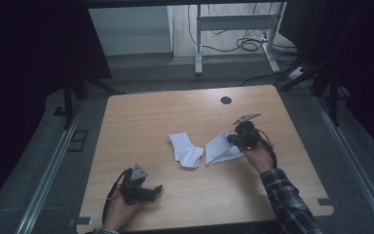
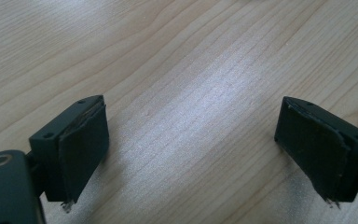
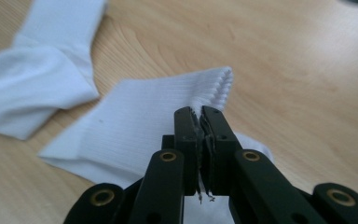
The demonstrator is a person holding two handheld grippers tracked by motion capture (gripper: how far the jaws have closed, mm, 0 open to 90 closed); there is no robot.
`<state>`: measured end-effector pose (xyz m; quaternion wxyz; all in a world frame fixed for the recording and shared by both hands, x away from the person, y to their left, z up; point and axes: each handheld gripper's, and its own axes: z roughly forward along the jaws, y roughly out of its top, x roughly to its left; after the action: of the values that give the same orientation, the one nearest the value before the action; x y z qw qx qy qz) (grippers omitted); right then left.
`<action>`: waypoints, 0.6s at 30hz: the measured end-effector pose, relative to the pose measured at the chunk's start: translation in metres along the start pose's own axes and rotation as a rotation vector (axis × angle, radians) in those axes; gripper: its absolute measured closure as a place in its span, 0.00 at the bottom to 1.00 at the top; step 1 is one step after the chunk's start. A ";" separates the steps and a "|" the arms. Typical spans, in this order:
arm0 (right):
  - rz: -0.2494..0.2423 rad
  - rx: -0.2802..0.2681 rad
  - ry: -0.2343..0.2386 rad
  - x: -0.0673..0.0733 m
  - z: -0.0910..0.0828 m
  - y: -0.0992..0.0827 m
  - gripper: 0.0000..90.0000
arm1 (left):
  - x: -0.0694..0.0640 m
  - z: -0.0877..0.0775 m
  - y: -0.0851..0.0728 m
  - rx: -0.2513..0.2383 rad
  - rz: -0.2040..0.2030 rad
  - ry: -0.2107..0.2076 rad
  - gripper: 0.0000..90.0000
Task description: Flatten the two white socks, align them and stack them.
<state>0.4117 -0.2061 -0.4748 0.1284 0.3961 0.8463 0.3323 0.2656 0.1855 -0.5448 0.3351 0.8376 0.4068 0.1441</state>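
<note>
Our right tool point(image 3: 199, 122) is pressed together on the ribbed cuff of one white sock point(image 3: 135, 126), with only a thin fold of fabric between the pads, right at the cuff's edge. That shallow bite is our first worry: if we lift or drag quickly, we judge the knit could stretch and slide out, and the sock would drop back onto the bench point(image 1: 175, 117). In the high view this sock point(image 1: 220, 148) lies right of centre, its cuff end raised under the right tool point(image 1: 237, 138) and the rest trailing on the wood. The second sock point(image 1: 185, 148) lies bent just left of it, and the two nearly touch at their lower ends; whether they actually overlap we cannot tell. If they do, pulling the held one may drag or crumple the other and spoil any pairing or folding. Our left tool point(image 1: 152, 190) rests near the front edge, well apart from both socks, its jaws spread wide over bare wood with nothing between them. With no second hold on the fabric, the sock may twist or fold over itself as it rises, so we should bring the left tool in before pulling far.
</note>
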 end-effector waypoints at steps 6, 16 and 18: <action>-0.030 -0.035 0.021 0.006 -0.035 0.017 0.94 | 0.000 0.000 0.000 0.000 0.005 0.000 0.11; -0.117 -0.120 0.048 0.038 -0.081 0.063 0.94 | 0.000 0.000 0.000 -0.003 0.004 0.001 0.11; -0.148 -0.146 0.039 0.044 -0.095 0.073 0.94 | 0.000 0.000 0.000 -0.003 0.003 0.001 0.11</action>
<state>0.3798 -0.1822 -0.3536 0.1645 0.3156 0.8490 0.3906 0.2660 0.1855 -0.5449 0.3360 0.8377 0.4053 0.1456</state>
